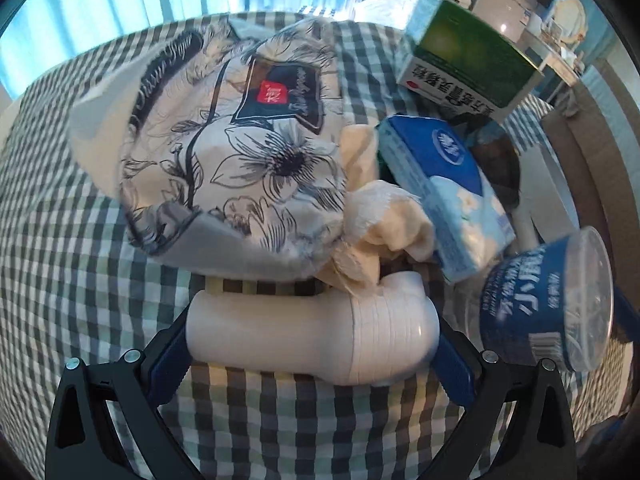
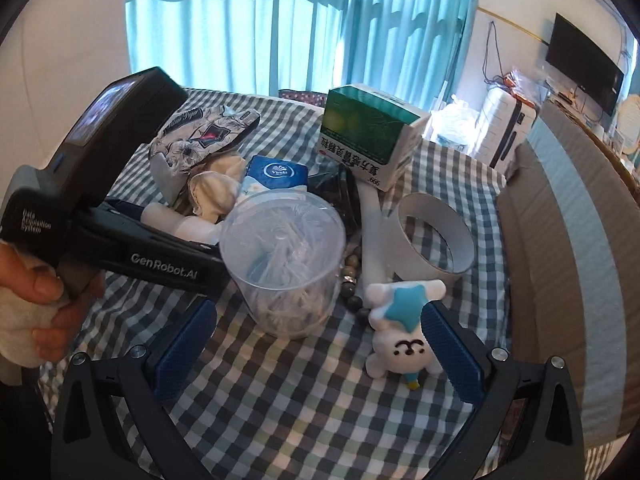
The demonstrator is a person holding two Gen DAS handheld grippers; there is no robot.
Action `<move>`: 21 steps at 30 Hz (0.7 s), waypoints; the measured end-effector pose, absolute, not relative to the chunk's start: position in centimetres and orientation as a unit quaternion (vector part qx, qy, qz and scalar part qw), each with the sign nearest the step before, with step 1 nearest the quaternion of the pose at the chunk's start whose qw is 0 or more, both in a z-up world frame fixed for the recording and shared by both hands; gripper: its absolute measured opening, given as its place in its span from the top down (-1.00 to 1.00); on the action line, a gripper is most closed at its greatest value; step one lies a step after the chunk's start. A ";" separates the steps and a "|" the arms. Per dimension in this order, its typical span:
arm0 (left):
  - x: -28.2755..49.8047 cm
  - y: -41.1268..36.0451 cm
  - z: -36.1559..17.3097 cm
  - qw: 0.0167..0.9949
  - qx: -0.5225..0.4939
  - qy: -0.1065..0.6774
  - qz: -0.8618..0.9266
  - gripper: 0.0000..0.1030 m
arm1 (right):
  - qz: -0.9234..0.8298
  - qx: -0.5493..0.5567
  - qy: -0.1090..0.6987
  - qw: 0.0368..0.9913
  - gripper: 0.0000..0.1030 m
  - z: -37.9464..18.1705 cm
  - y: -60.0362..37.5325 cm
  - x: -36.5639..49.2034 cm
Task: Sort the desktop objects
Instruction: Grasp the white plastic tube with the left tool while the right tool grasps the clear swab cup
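The left gripper (image 1: 312, 340) clamps a white bottle (image 1: 312, 336) lengthwise on the checked tabletop (image 1: 80, 260), lift apparently next, while the right gripper (image 2: 316, 344) hovers wide, plush toy (image 2: 404, 340) at its 3 o'clock finger.

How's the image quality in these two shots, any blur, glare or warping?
Left wrist view: the green medicine box and blue-labelled tub smear with motion blur, the white bottle stays sharp. Right wrist view: bright backlit curtains, mostly crisp. Both: strong fisheye bending of the checked cloth.
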State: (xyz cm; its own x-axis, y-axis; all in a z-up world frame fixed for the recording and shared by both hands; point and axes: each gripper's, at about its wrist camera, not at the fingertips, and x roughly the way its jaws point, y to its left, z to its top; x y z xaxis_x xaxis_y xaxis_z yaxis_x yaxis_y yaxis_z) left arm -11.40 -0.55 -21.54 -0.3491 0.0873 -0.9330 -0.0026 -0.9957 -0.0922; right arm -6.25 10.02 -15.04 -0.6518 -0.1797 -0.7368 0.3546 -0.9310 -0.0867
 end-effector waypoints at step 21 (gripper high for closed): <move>-12.2 -0.8 -24.3 -0.006 -0.547 -0.059 0.835 -0.94 | -0.915 0.356 0.090 0.167 -0.20 -17.4 8.9 -7.6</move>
State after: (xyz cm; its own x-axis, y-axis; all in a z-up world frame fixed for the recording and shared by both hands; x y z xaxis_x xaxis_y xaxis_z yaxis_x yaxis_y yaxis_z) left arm -12.18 -0.75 -24.28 -0.4020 0.0552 -0.9140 0.0741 -0.9929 -0.0926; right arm -7.57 8.86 -17.44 -0.6909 -0.2413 -0.6815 0.3690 -0.9283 -0.0455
